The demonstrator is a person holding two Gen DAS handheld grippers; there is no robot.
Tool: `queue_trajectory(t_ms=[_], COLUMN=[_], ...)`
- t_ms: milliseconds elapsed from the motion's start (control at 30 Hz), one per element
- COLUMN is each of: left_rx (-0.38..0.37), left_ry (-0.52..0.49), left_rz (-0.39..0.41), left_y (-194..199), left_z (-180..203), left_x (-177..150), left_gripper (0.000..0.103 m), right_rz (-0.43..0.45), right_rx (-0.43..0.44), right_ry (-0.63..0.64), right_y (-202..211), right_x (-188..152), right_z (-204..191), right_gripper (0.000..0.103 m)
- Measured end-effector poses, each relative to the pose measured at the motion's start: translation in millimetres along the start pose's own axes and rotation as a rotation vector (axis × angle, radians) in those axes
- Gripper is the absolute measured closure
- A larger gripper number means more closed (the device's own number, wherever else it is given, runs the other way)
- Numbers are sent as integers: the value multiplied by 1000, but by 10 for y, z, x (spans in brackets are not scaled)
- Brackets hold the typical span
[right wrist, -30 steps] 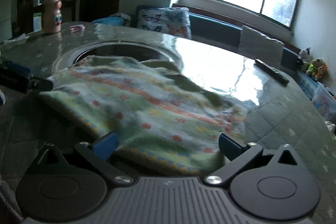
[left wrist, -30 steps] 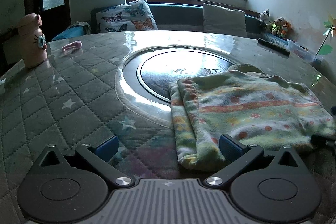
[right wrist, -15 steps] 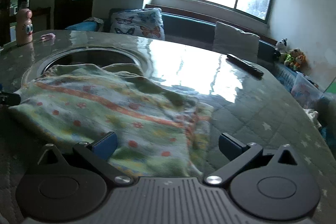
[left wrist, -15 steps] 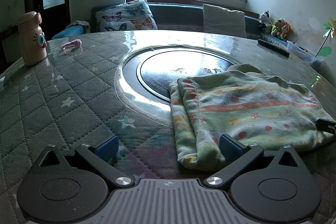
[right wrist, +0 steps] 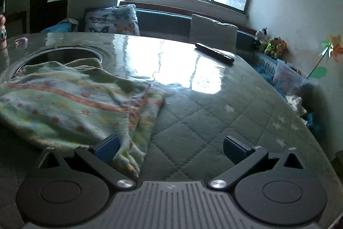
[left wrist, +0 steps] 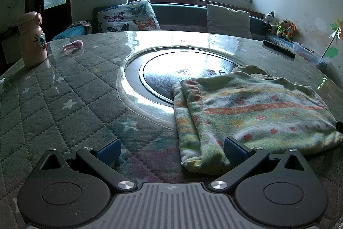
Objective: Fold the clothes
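A folded green garment with orange stripes and red dots [left wrist: 253, 113] lies on the round table, partly over the dark centre disc [left wrist: 182, 76]. My left gripper [left wrist: 171, 148] is open and empty, low at the garment's near left corner; that corner lies by its right finger. In the right wrist view the garment [right wrist: 70, 104] fills the left side. My right gripper [right wrist: 170, 147] is open and empty at the garment's right edge, with the cloth under its left finger.
A pink bottle [left wrist: 32, 42] and a small pink item [left wrist: 72, 45] sit at the far left of the quilted table cover [left wrist: 53, 104]. A black remote [right wrist: 214, 53] lies far right. A sofa with cushions [left wrist: 130, 16] stands behind the table.
My right gripper has swung to the right along the garment, from over its middle to its right edge. My left gripper has barely moved. The garment lies still.
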State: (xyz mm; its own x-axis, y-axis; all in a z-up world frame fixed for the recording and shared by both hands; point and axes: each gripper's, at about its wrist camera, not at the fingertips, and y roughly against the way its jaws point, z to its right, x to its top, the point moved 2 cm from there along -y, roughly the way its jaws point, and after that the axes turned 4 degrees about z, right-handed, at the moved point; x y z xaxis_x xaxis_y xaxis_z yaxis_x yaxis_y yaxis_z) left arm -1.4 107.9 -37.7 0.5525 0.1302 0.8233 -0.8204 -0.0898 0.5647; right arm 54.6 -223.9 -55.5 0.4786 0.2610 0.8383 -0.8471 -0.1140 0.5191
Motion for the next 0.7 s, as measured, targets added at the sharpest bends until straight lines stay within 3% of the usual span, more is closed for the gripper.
queue_trajectory(t_ms=[333, 567, 700], left_rx=[-1, -1, -1], left_ry=[0, -1, -1], left_rz=[0, -2, -2], left_y=[1, 0, -2], left_z=[-4, 0, 2], left_x=[-3, 4, 3], left_gripper=[0, 0, 0], right_rz=[36, -16, 10], right_rx=[15, 2, -17], right_ry=[21, 27, 28], right_y=[-239, -538, -537], right_x=[295, 316, 411], right_z=[-108, -71, -46], right_gripper=[0, 0, 0])
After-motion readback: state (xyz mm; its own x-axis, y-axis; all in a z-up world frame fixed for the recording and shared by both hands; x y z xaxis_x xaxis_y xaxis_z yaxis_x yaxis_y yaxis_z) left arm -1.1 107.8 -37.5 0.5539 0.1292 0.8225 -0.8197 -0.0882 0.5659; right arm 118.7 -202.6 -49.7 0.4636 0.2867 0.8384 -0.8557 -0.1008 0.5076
